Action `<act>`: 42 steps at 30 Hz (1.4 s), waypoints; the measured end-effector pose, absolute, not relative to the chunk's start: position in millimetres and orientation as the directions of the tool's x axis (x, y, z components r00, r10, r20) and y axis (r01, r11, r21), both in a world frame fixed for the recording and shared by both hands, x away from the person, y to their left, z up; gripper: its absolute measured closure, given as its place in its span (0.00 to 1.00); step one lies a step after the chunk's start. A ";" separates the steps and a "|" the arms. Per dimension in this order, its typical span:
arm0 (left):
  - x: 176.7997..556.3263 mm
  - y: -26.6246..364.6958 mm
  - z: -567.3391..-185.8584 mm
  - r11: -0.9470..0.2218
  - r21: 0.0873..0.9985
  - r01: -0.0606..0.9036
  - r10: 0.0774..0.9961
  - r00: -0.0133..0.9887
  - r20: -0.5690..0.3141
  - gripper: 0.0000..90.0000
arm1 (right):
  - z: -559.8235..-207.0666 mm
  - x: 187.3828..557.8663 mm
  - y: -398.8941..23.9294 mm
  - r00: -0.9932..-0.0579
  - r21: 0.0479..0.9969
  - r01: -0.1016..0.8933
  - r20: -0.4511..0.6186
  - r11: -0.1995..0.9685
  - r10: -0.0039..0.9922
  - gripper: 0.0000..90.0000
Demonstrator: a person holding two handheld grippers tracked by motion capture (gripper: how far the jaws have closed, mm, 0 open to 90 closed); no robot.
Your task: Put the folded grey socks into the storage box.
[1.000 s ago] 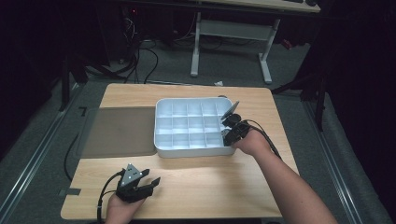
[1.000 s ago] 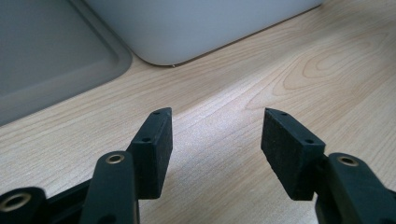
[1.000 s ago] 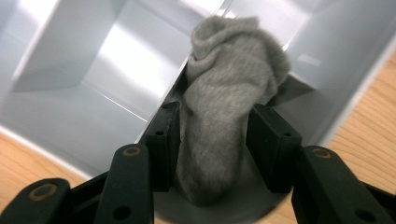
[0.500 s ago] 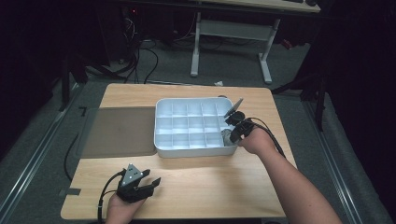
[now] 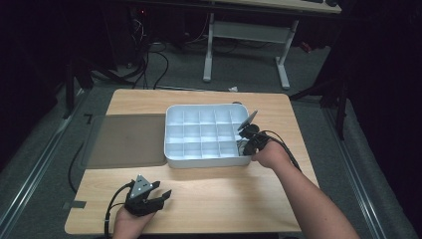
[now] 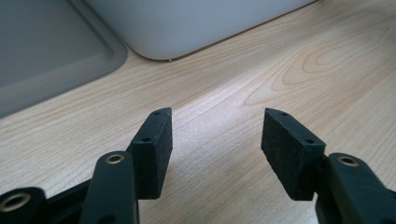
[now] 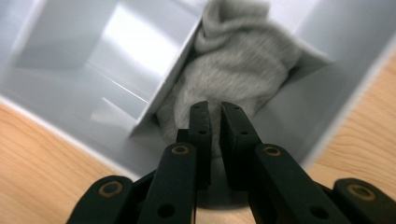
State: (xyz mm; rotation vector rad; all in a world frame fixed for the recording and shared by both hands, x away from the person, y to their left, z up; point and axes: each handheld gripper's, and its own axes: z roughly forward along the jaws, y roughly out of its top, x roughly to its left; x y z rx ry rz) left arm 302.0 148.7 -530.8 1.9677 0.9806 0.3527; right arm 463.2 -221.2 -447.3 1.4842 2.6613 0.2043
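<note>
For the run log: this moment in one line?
right gripper: jaws just closing on grey sock in tray corner | left gripper: open, idle

No text, label or number can be read — none anywhere.

Right gripper (image 5: 247, 144) at white compartment tray's (image 5: 171, 137) near right corner; left gripper (image 5: 158, 194) resting near table's (image 5: 224, 194) front left edge; grey lid (image 5: 127, 140) beside tray.
</note>
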 end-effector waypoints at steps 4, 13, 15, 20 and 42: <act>300.7 148.2 -530.3 -0.296 0.814 0.500 0.751 0.649 -0.125 0.49 | -430.9 466.5 -221.3 -0.498 0.213 0.845 -0.019 0.491 0.867 0.93; 300.8 150.0 -530.4 -0.289 0.817 0.499 0.751 0.648 -0.129 0.49 | -440.0 484.7 -221.5 -0.447 0.202 0.875 -0.014 0.440 0.894 0.95; 300.8 149.7 -530.3 -0.289 0.818 0.498 0.751 0.648 -0.129 0.49 | -443.9 488.4 -220.8 -0.449 0.191 0.876 -0.015 0.444 0.893 0.96; 301.4 149.5 -530.9 -0.288 0.817 0.500 0.751 0.647 -0.132 0.49 | -455.5 493.3 -216.0 -0.475 0.152 0.866 -0.046 0.477 0.879 0.97; 300.3 147.9 -531.1 -0.296 0.813 0.501 0.748 0.651 -0.129 0.49 | -464.6 497.2 -205.4 -0.492 0.074 0.865 -0.061 0.496 0.868 1.00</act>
